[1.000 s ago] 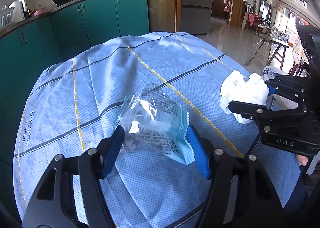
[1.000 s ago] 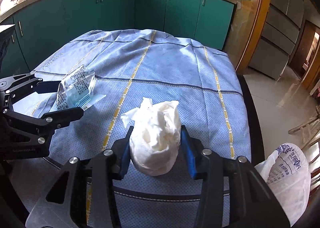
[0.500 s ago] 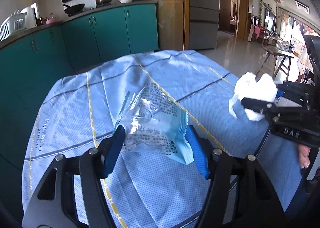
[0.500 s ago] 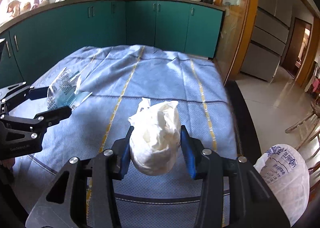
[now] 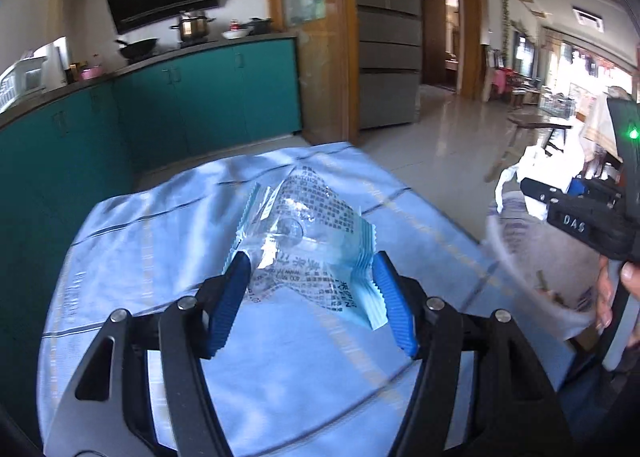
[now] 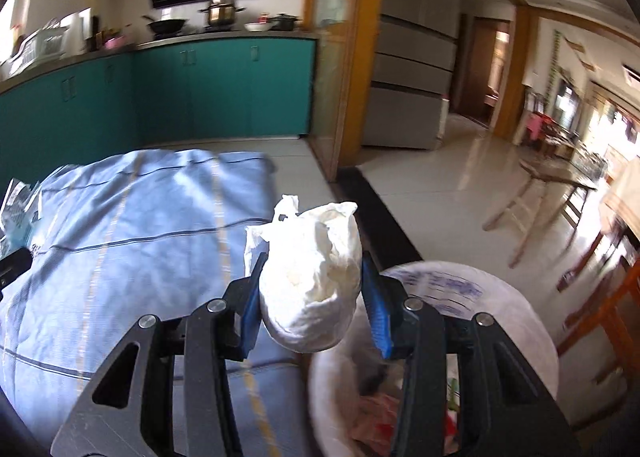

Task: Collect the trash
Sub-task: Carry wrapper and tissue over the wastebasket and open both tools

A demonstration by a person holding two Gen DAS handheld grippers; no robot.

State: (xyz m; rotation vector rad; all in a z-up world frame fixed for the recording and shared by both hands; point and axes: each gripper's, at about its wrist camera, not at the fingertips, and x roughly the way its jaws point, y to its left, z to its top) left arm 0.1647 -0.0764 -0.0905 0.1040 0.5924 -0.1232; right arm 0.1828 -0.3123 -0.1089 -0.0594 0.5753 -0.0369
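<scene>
The right gripper (image 6: 312,297) pinches the tissue (image 6: 310,281) short of the bag (image 6: 520,321), the left gripper (image 5: 310,293) clamps a slippery wrapper (image 5: 308,245), so an early release risks a miss.

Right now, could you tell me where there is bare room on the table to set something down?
The blue checked tablecloth lies bare from the teal cabinets' side to the near edge. Crowded only at the right edge, where the white trash bag gapes below the crumpled white tissue.
</scene>
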